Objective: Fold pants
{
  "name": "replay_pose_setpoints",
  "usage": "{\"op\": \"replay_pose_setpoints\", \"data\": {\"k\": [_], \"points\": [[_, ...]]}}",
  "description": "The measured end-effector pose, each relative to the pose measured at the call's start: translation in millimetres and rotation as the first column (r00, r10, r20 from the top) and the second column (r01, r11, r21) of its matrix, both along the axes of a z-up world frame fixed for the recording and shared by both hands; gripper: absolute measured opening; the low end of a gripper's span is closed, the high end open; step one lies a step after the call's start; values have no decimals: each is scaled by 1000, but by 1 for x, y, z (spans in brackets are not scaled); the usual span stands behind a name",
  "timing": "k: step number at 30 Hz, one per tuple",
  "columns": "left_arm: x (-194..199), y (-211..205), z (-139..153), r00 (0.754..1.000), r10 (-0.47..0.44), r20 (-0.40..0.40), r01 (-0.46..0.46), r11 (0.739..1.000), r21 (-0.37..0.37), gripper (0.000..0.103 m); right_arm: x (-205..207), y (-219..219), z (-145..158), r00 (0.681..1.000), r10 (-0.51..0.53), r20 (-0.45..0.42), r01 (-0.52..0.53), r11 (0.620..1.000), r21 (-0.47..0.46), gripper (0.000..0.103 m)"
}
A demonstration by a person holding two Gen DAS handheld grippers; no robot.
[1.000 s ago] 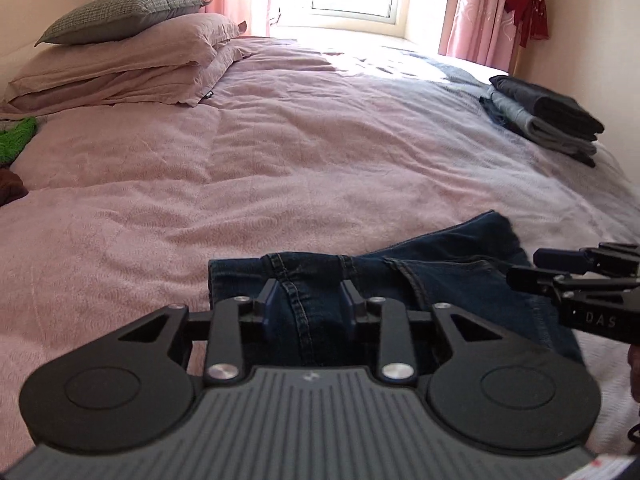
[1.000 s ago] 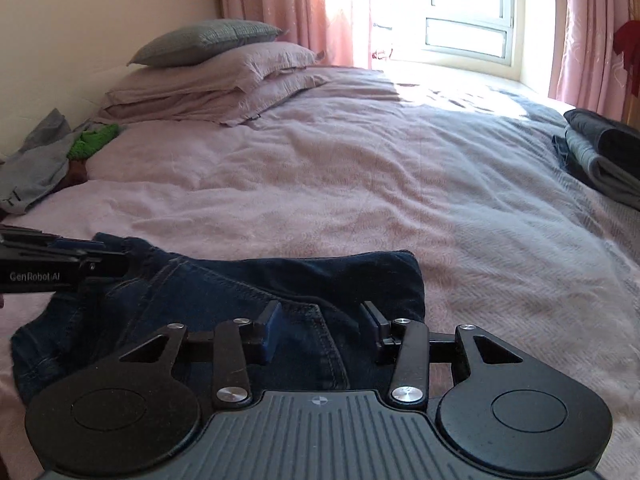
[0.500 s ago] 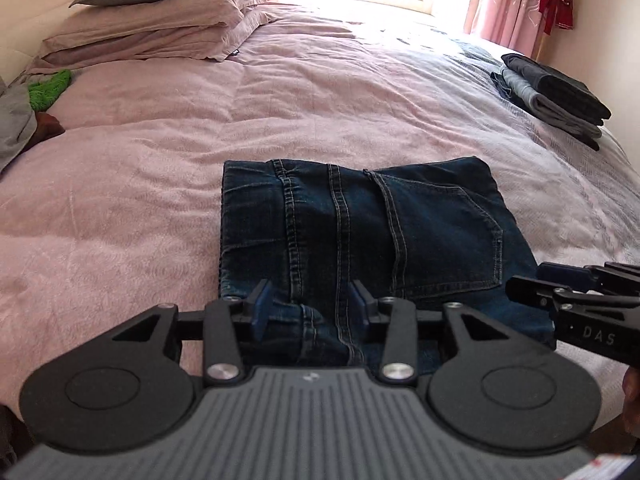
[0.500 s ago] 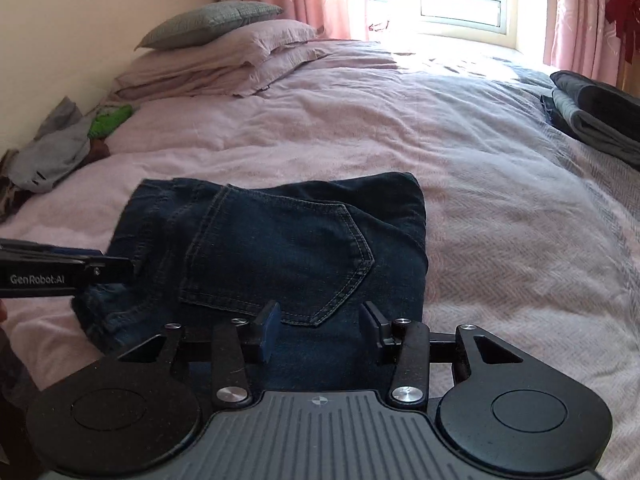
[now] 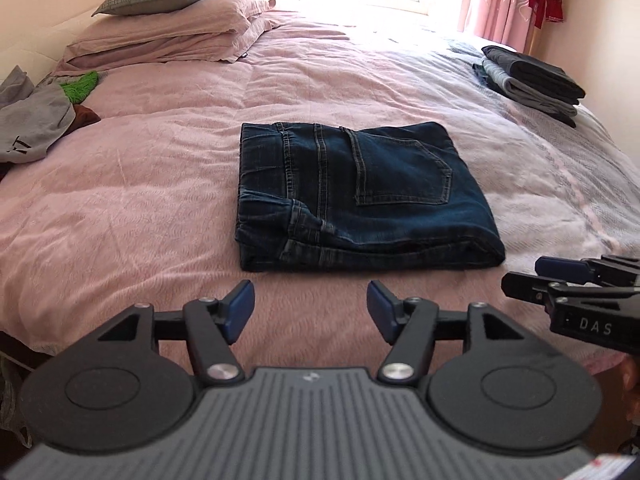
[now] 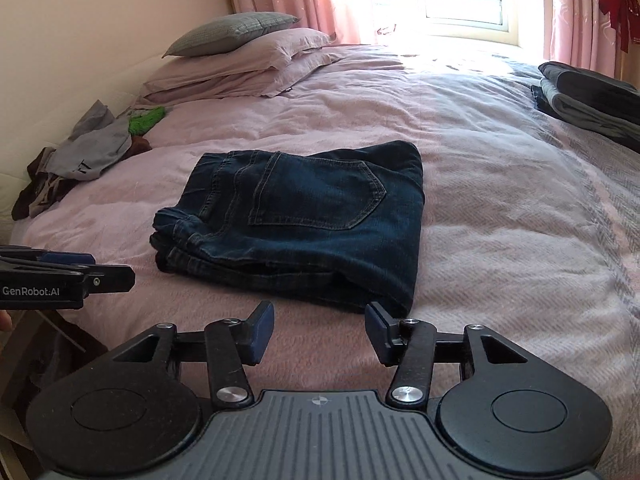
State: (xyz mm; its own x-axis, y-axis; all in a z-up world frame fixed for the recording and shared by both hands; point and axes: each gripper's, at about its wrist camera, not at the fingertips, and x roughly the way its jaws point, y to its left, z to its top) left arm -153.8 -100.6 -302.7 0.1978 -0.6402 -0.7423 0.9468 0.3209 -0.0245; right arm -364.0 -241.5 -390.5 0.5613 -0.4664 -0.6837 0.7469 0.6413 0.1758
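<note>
Dark blue jeans (image 5: 356,196) lie folded into a compact rectangle on the pink bedspread (image 5: 140,184), back pocket facing up; in the right wrist view the jeans (image 6: 304,216) sit just beyond the fingers. My left gripper (image 5: 310,308) hovers short of the jeans' near edge, its jaws opening with nothing between them. My right gripper (image 6: 318,328) is near the jeans' near right corner, jaws opening and empty too. Each gripper shows in the other's view: the right gripper (image 5: 560,280) at the right edge, the left gripper (image 6: 80,268) at the left edge.
A stack of folded dark and grey garments (image 5: 528,80) rests at the far right of the bed. Loose grey, green and brown clothes (image 5: 36,120) are heaped at the left edge. Pillows (image 5: 168,28) lie at the head, beneath the curtained window.
Both grippers let go of the jeans, opened wider and pulled back toward the bed's near edge. The jeans now lie free and fully in view.
</note>
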Motion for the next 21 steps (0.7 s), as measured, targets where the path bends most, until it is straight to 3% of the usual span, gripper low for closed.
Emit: {"op": "replay_pose_setpoints", "data": {"k": [3,8,10,13,17,21], "points": [[9,12,4,1000,3,-30,-4,999,-40,58,-10,4,0,1000,5,20,-6,1000,15,48],[50,7,4,993,77,-92,-81,996,-40,60,-26,-18,0,997,-56,50,54,998,39,48],[69,0,0,986,98,-133,-105,993,-47,67,-27,-28,-2,997,-56,56,54,997,49,48],[95,-20,-11,971,87,-222,-104,992,-66,68,-29,-53,-9,995,-59,85,51,994,94,49],[144,-59,-38,914,71,-400,-115,990,-87,73,-35,-106,-23,978,-100,184,62,978,199,53],[185,-98,-79,833,82,-547,-113,993,-23,73,-37,-160,-49,954,-148,262,48,934,354,59]]}}
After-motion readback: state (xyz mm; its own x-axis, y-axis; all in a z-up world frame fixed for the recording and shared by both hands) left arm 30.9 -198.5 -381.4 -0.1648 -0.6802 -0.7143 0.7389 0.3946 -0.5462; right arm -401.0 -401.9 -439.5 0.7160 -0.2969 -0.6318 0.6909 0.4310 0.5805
